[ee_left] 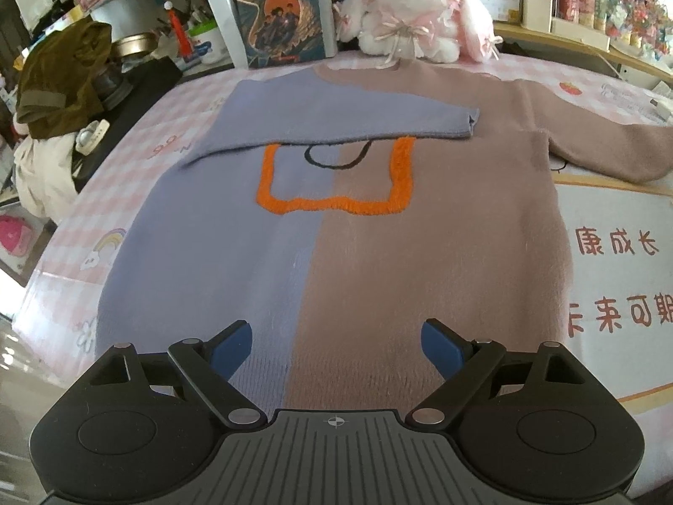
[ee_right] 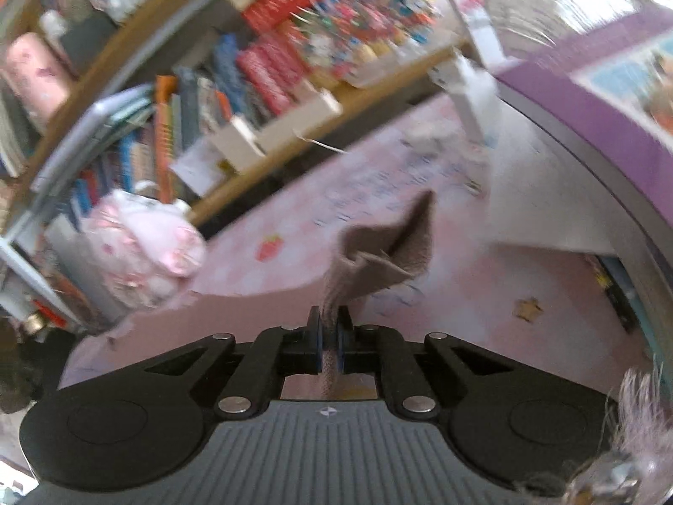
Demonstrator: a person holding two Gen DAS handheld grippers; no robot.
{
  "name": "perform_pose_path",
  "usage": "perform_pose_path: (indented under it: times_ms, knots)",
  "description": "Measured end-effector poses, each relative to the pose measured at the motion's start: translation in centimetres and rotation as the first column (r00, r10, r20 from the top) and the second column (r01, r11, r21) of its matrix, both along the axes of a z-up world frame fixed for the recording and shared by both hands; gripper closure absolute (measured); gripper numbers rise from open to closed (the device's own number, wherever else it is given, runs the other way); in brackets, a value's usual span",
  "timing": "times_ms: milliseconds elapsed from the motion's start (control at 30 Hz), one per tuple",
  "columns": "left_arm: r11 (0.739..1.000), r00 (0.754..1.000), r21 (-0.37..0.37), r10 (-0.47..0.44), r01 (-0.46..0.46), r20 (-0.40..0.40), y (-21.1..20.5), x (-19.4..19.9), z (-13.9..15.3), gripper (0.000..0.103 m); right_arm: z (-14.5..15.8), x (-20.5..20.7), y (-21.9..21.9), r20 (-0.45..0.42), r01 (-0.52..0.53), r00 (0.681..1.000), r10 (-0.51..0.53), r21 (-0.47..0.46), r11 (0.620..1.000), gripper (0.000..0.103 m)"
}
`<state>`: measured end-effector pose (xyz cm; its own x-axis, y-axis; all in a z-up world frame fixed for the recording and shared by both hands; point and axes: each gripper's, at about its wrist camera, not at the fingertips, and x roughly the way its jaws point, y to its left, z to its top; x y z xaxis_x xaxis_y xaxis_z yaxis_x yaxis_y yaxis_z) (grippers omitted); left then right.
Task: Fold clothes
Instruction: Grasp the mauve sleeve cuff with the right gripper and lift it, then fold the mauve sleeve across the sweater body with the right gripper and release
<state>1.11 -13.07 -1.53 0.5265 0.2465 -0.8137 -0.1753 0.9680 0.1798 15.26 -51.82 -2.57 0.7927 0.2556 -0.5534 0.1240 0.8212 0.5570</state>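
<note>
The soft, limp sweater [ee_left: 336,231] lies flat on the pink bed [ee_left: 67,269], where the left gripper [ee_left: 336,347] hovers with jaws spread while the right gripper [ee_right: 330,347] pinches the mauve cuff [ee_right: 387,252], a sensible hold.

My left gripper [ee_left: 336,349] has black linkage arms with silver pivot screws, two round black housings and blue fingertip pads [ee_left: 233,347]. Its grey ribbed base carries a small crosshair mark. My right gripper [ee_right: 330,338] shows the same black links, silver screws, blue pads and ribbed grey base.
</note>
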Motion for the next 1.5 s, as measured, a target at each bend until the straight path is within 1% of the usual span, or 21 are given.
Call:
perform_pose_path:
  times_ms: [200,367,433,500,600,733,833,1000,1133,1300,1500]
  knots:
    - [0.999,0.998,-0.021,-0.031,0.033,0.052,1.6,0.0,0.3,0.013,3.3,0.3,3.2,0.072,-0.076,0.995,0.074,0.029,0.997,0.097]
    - [0.994,0.988,-0.026,-0.104,0.108,0.116,4.3,-0.2,0.5,0.013,5.8,1.0,7.8,0.113,-0.136,0.985,0.134,0.011,0.991,0.097]
    - [0.988,0.98,-0.025,-0.145,0.15,0.138,6.0,0.0,0.8,0.013,6.7,1.1,10.1,0.133,-0.147,0.98,0.146,-0.005,0.989,0.097]
    - [0.985,0.974,-0.036,-0.163,0.171,0.159,8.0,0.2,1.1,0.013,7.6,1.1,12.3,0.147,-0.15,0.977,0.151,-0.023,0.988,0.097]
    - [0.98,0.964,-0.058,-0.176,0.191,0.2,10.8,0.5,1.4,0.008,8.6,1.2,15.9,0.154,-0.155,0.975,0.16,-0.044,0.987,0.097]
    - [0.973,0.957,-0.086,-0.19,0.213,0.218,14.5,0.9,1.2,0.008,9.7,1.8,20.6,0.16,-0.165,0.971,0.178,-0.096,0.982,0.097]
    - [0.969,0.951,-0.09,-0.206,0.232,0.229,16.8,1.0,1.1,0.008,10.3,2.2,23.8,0.173,-0.161,0.968,0.181,-0.122,0.979,0.098]
    - [0.964,0.943,-0.089,-0.222,0.25,0.25,20.1,1.2,1.2,0.008,10.4,3.3,28.9,0.172,-0.168,0.965,0.197,-0.168,0.971,0.098]
    - [0.964,0.943,-0.095,-0.22,0.25,0.25,21.9,1.4,1.0,0.008,9.9,3.9,32.6,0.153,-0.193,0.961,0.229,-0.222,0.956,0.098]
    - [0.967,0.947,-0.101,-0.205,0.236,0.245,23.7,1.2,0.7,0.008,8.2,5.1,36.7,0.096,-0.226,0.96,0.264,-0.295,0.928,0.098]
    - [0.971,0.954,-0.105,-0.183,0.213,0.237,25.1,0.8,0.4,0.008,6.3,5.7,40.6,0.038,-0.291,0.946,0.322,-0.336,0.896,0.098]
